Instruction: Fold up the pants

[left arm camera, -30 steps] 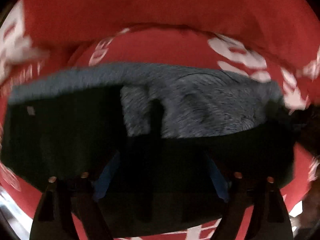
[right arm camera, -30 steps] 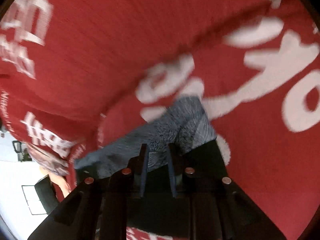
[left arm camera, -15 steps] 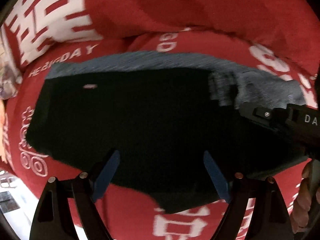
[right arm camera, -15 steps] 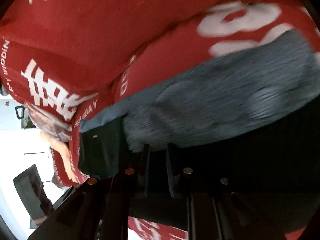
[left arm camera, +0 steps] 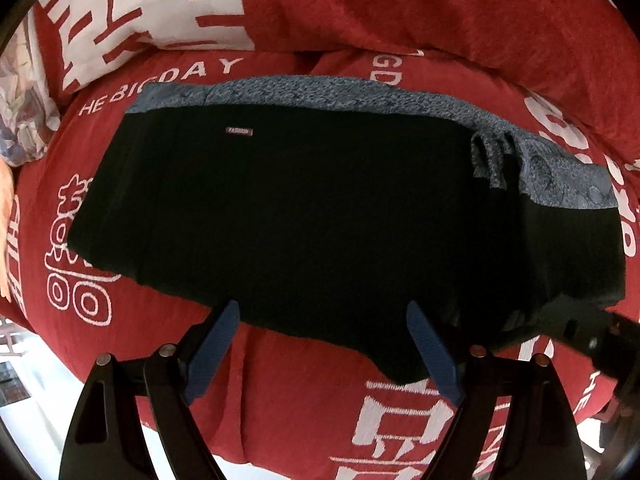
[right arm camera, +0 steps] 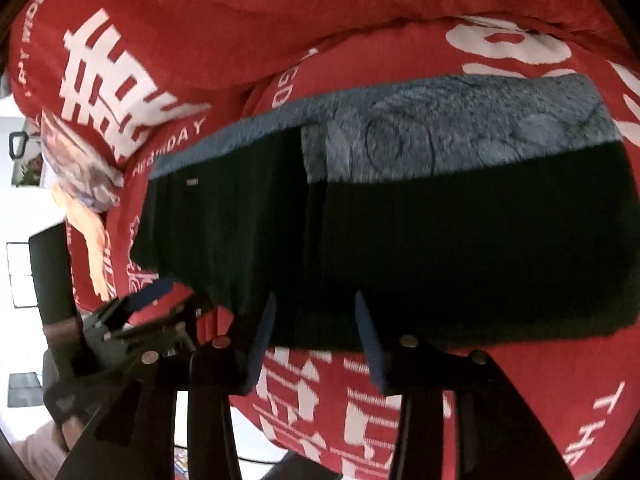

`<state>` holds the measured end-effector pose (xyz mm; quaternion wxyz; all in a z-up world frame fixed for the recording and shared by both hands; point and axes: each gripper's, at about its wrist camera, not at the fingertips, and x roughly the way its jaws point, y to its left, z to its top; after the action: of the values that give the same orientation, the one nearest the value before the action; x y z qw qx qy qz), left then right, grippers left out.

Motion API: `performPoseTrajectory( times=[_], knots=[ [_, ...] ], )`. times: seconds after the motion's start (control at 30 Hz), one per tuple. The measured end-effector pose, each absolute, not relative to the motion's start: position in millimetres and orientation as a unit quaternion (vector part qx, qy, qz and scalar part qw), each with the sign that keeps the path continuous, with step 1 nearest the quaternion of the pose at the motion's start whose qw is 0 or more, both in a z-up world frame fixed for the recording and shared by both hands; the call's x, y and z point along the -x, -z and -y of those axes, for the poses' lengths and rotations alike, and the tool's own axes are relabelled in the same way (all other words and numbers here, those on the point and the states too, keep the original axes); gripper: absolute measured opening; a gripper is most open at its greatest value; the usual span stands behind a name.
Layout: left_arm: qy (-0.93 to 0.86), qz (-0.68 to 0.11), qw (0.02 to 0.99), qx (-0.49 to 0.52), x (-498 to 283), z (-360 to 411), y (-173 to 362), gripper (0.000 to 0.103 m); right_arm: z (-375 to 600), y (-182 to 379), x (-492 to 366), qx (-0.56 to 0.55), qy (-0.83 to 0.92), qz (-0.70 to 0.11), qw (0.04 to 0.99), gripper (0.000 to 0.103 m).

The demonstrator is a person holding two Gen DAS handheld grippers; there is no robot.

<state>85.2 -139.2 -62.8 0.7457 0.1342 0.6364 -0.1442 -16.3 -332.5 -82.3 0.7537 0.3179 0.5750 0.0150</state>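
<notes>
Your pants [left arm camera: 320, 216] lie folded flat on the red bedspread [left arm camera: 304, 396], grey lining showing along their far edge. Your left gripper [left arm camera: 324, 348] hangs over their near edge, jaws wide apart and empty. Your right gripper [right arm camera: 316, 332], also at the near edge, is opening, with nothing between its jaws.

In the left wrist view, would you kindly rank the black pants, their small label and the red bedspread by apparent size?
1. Red bedspread, filling most of the view.
2. Black pants.
3. Small label.
</notes>
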Motion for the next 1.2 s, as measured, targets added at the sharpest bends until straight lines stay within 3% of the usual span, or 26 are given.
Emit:
performPoseTrajectory(
  times=[0.2, 0.53, 0.57, 0.6, 0.97, 1.07, 1.1, 1.2],
  knots=[
    [0.144, -0.641, 0.742, -0.133, -83, 127, 61, 0.087, 317, 86, 23, -0.314, -0.013, -0.596, 0.739, 0.046],
    [0.139, -0.648, 0.738, -0.125, -81, 108, 66, 0.087, 289, 85, 22, -0.29, -0.021, -0.615, 0.732, 0.062],
    [0.138, -0.648, 0.738, -0.125, -81, 106, 67, 0.095, 287, 85, 21, -0.287, -0.02, -0.617, 0.732, 0.062],
    [0.136, -0.65, 0.738, -0.124, -81, 103, 67, 0.103, 285, 85, 20, -0.284, -0.021, -0.619, 0.732, 0.064],
    [0.127, -0.656, 0.736, -0.106, -87, 79, 77, 0.103, 262, 76, 8, -0.232, -0.016, -0.62, 0.749, 0.081],
    [0.121, -0.662, 0.734, -0.097, -90, 71, 82, 0.103, 254, 69, 4, -0.184, 0.008, -0.613, 0.768, 0.091],
    [0.12, -0.663, 0.733, -0.094, -91, 69, 83, 0.103, 252, 67, 2, -0.169, 0.011, -0.613, 0.772, 0.099],
    [0.117, -0.664, 0.733, -0.087, -95, 62, 87, 0.103, 247, 65, -2, -0.162, -0.003, -0.62, 0.768, 0.1]
  ],
)
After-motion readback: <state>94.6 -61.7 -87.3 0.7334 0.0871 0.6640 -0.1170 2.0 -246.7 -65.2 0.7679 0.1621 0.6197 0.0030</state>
